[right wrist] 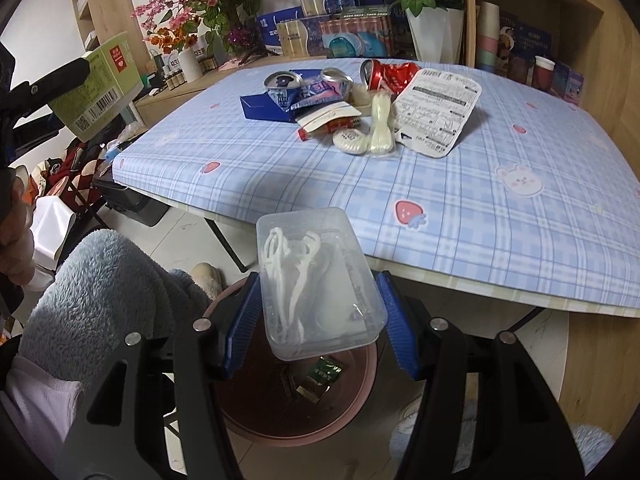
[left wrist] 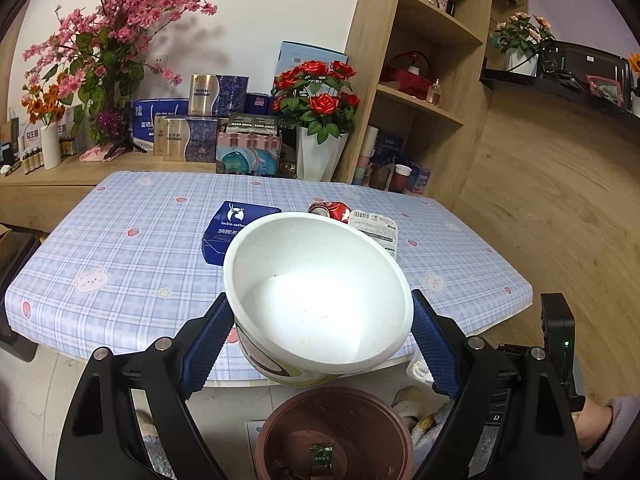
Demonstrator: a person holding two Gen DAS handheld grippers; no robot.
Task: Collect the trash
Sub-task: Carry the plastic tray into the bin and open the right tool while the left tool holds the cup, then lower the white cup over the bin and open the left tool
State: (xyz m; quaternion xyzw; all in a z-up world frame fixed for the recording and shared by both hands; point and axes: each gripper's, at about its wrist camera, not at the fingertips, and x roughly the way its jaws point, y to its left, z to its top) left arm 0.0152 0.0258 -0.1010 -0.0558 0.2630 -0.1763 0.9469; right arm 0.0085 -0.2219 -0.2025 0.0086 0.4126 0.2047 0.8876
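Observation:
My left gripper (left wrist: 320,332) is shut on a white paper bowl (left wrist: 316,292) with a green and yellow outside, held tilted above the brown trash bin (left wrist: 360,408). The bowl also shows at the left of the right wrist view (right wrist: 96,88). My right gripper (right wrist: 320,312) is shut on a clear plastic box (right wrist: 320,280) with white floss picks inside, held above the same bin (right wrist: 356,392). On the table lie a crushed red can (right wrist: 388,74), a blue crushed can (right wrist: 304,88), a blue box (left wrist: 224,232), a white printed lid (right wrist: 436,108) and small wrappers (right wrist: 352,140).
The table (right wrist: 480,220) has a blue plaid cloth. Behind it stand boxes, a white vase of red roses (left wrist: 320,152) and a wooden shelf (left wrist: 424,80). My blue fleece sleeve (right wrist: 104,288) and a slipper (right wrist: 206,276) are beside the bin.

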